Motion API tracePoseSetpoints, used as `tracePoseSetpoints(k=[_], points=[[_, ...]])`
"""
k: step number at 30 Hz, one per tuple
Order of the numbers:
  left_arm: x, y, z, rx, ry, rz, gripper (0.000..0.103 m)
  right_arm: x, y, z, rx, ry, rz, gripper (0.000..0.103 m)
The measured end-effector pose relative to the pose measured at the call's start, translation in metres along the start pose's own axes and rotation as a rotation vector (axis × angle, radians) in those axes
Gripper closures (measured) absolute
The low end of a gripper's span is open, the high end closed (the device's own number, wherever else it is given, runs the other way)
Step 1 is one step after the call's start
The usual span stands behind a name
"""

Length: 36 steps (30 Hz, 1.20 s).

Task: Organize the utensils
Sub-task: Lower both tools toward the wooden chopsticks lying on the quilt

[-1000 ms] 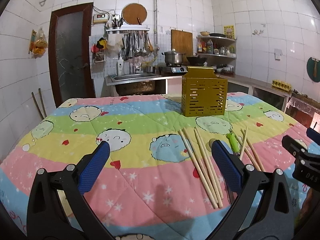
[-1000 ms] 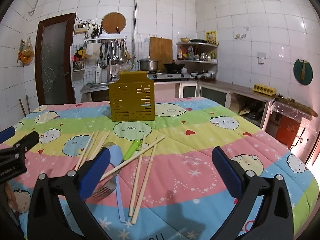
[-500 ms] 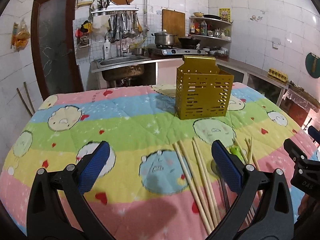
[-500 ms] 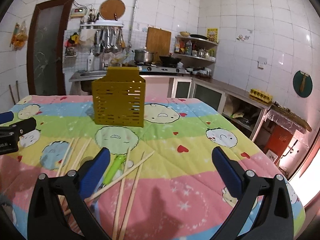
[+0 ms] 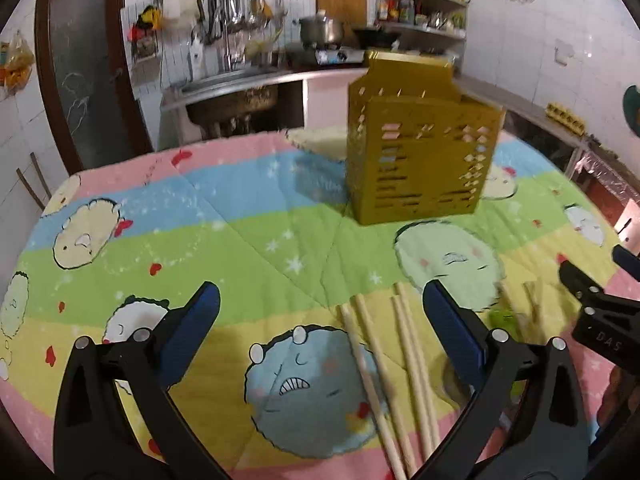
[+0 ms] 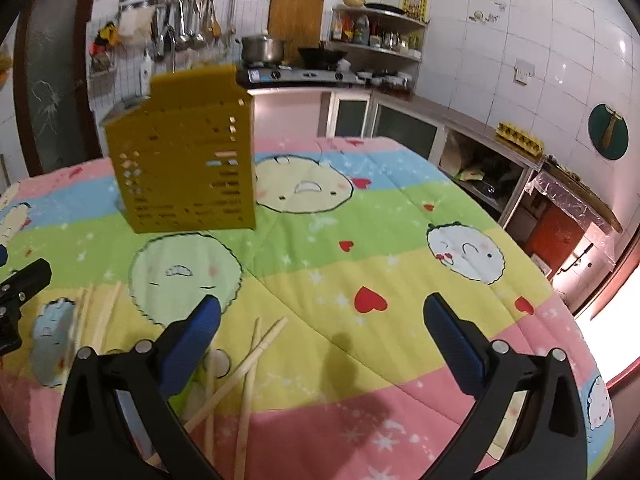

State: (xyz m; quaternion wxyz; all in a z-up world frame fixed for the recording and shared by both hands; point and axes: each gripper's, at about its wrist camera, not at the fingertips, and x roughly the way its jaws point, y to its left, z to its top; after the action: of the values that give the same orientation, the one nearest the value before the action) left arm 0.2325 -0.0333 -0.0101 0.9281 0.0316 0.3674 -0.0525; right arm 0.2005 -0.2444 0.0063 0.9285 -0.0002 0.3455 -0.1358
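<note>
the table is covered by a quilted cloth (image 5: 256,216) in pink, blue, green and yellow bands, printed with round cartoon faces, small red hearts and white stars. a yellow perforated utensil holder (image 5: 420,148) stands upright on the green band toward the far side, with nothing seen sticking out of its top.

the left gripper (image 5: 320,328) hangs over the near part of the cloth with its blue-padded fingers spread wide and nothing between them. a bundle of wooden chopsticks (image 5: 384,368) lies flat on the yellow band, partly between those fingers and nearer the right one. the right gripper (image 6: 320,332) is likewise spread wide and empty; below its left finger more loose chopsticks (image 6: 252,364) lie crossed on the cloth, and a green-handled utensil (image 5: 505,317) shows blurred beside them. each gripper's black body appears at the edge of the other's view.

behind the table the room is a white-tiled kitchen: a dark brown door (image 5: 80,80) at the left, a rail of hanging metal ladles (image 6: 184,28), a sink counter, a steel pot (image 6: 264,48) on a gas stove, a wooden cutting board (image 6: 296,20) against the wall, and corner shelves (image 6: 376,36) with bottles and jars. a tray of eggs (image 6: 519,136) sits on the right-hand counter.
</note>
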Motion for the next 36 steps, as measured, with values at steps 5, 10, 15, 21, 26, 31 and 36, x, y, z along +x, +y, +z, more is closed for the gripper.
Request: tracePoseSetpoints(k=[5,10,15,21,26,31,36], points=[[0.020,0.010,-0.010,-0.049,0.063,-0.004,0.016,0.014,0.000,-0.006,0.001,0.025,-0.006,0.004],[0.029,0.014,-0.015,-0.052,0.085,-0.003,0.020,0.017,0.000,-0.009,0.003,0.025,-0.020,0.004],[0.035,0.011,-0.021,-0.033,0.089,0.018,0.020,0.021,0.000,-0.011,0.007,0.035,-0.024,0.004],[0.038,0.010,-0.024,-0.023,0.098,0.027,0.020,0.025,-0.002,-0.013,0.023,0.043,-0.024,0.004],[0.043,0.011,-0.026,-0.023,0.120,0.026,0.026,0.028,-0.004,-0.014,0.029,0.047,-0.023,0.004],[0.047,0.007,-0.026,-0.009,0.139,0.029,0.030,0.030,-0.001,-0.014,0.021,0.052,-0.028,0.004],[0.050,-0.001,-0.022,0.001,0.157,0.018,0.040,0.032,0.004,-0.012,0.015,0.072,-0.006,0.004]])
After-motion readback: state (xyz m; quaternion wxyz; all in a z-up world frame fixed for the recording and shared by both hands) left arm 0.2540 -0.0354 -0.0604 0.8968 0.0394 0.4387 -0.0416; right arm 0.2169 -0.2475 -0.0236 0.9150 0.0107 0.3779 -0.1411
